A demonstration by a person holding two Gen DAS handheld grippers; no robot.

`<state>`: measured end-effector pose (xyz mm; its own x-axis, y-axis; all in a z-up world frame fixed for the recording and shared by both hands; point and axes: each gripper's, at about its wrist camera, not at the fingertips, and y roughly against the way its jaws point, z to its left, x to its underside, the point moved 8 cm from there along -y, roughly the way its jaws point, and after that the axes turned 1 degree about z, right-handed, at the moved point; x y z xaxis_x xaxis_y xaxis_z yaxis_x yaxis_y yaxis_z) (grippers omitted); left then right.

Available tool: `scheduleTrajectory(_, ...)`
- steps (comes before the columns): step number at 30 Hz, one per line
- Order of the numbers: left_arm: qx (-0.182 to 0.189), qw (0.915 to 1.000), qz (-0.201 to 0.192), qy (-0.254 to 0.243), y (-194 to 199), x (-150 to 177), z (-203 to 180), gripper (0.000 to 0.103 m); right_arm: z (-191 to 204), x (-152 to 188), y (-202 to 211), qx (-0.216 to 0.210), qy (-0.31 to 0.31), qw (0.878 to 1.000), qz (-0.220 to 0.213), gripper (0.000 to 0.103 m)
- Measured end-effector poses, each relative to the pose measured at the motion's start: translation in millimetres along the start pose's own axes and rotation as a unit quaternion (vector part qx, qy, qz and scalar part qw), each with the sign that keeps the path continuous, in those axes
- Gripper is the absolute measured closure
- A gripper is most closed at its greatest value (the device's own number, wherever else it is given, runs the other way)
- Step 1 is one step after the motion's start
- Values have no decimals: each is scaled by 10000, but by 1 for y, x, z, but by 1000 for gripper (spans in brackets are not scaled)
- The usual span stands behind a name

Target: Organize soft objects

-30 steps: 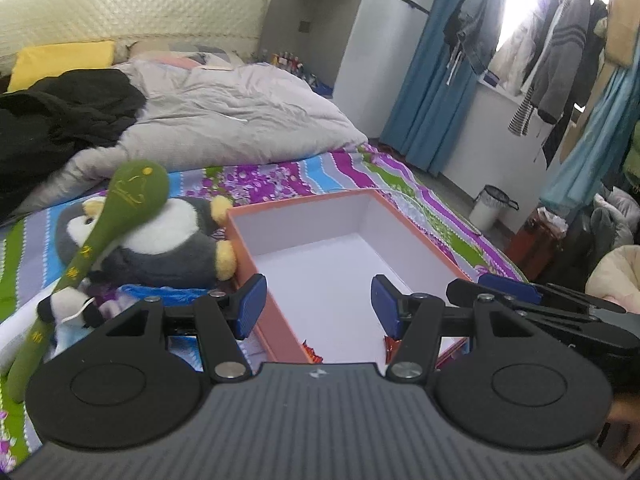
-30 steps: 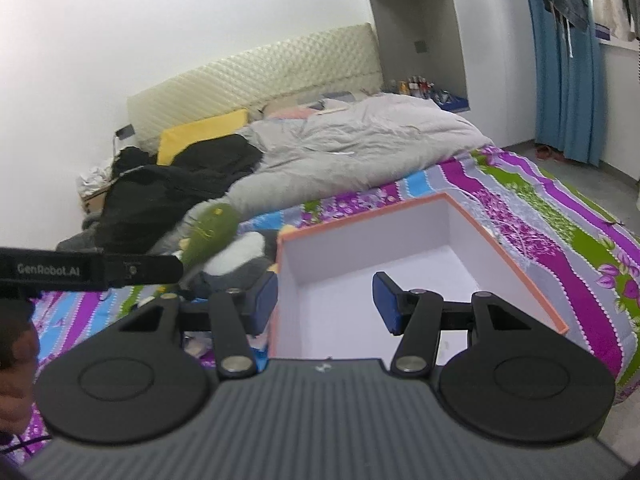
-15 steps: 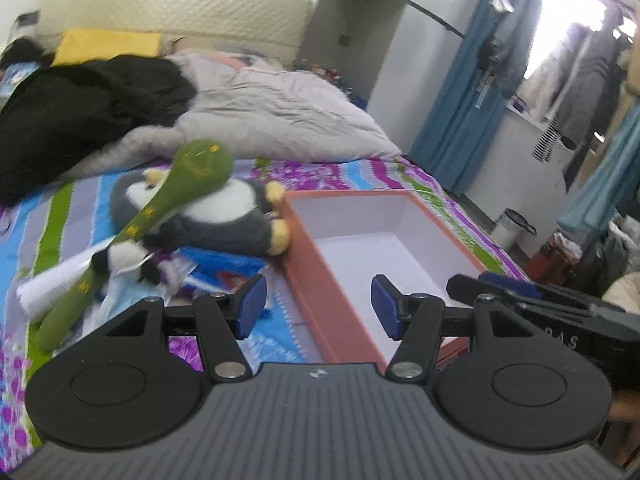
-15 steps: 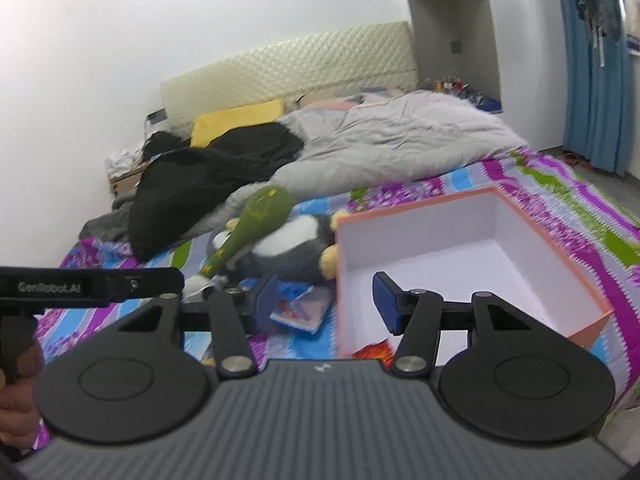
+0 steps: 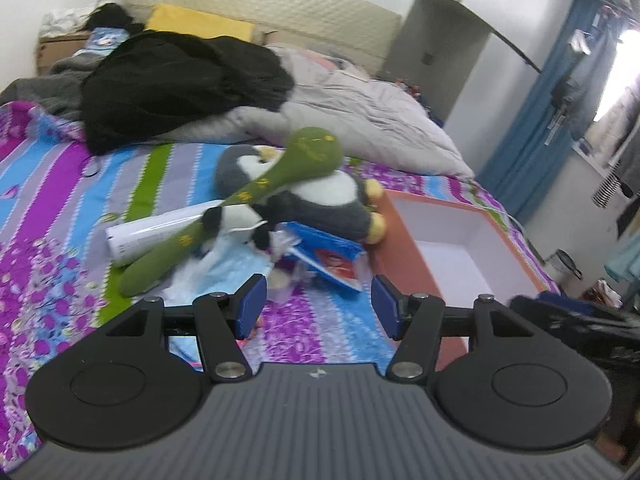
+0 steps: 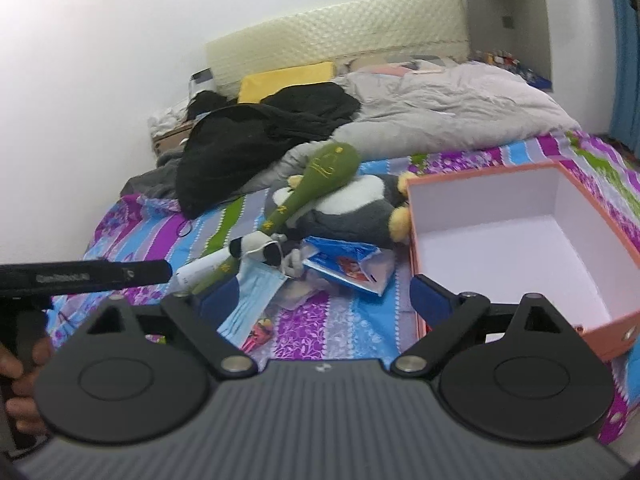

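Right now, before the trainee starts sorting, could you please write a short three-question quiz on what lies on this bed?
1. True or false: the orange cardboard box with white inside already holds a plush toy.
2. What lies across the grey and white plush penguin? A) a yellow pillow B) the long green plush club C) a black coat
3. Fill in: between the pads of the right claw there is ____.

Key: 1. False; no plush toy shows in it. 2. B. 3. Nothing; it has just been opening and hangs above a light blue face mask.
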<state>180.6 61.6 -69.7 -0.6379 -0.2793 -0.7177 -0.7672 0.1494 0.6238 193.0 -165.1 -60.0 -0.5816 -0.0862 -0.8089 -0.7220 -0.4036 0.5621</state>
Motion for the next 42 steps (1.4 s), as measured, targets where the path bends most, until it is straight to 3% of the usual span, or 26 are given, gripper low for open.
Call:
scheduleTrajectory(9, -433, 9989, 133, 151, -17, 2, 30, 39, 22, -26, 4, -101, 230, 9971, 723, 9)
scheduleTrajectory(16, -645, 9971, 305, 259, -39, 4, 50, 39, 36, -34, -7, -175, 461, 9942, 956, 9)
scheduleTrajectory(22, -683, 9962, 401, 371, -47, 9, 61, 39, 37, -35, -24, 206, 729, 9927, 933, 9)
scheduleTrajectory(27, -726, 9950, 466, 504, -53, 15, 72, 39, 48, -37, -30, 42, 784, 9923, 954, 9)
scheduleTrajectory(32, -707, 9944, 502, 599, -61, 20, 81, 39, 48, -31, -47, -88, 596, 9917, 1136, 9)
scheduleTrajectory(40, -624, 9948, 511, 616, -91, 27, 97, 39, 31, -4, -102, 360, 259, 9897, 1361, 9)
scheduleTrajectory(42, -762, 9947, 476, 507, -102, 28, 101, 39, 32, 3, -115, 459, 314, 9894, 1342, 9)
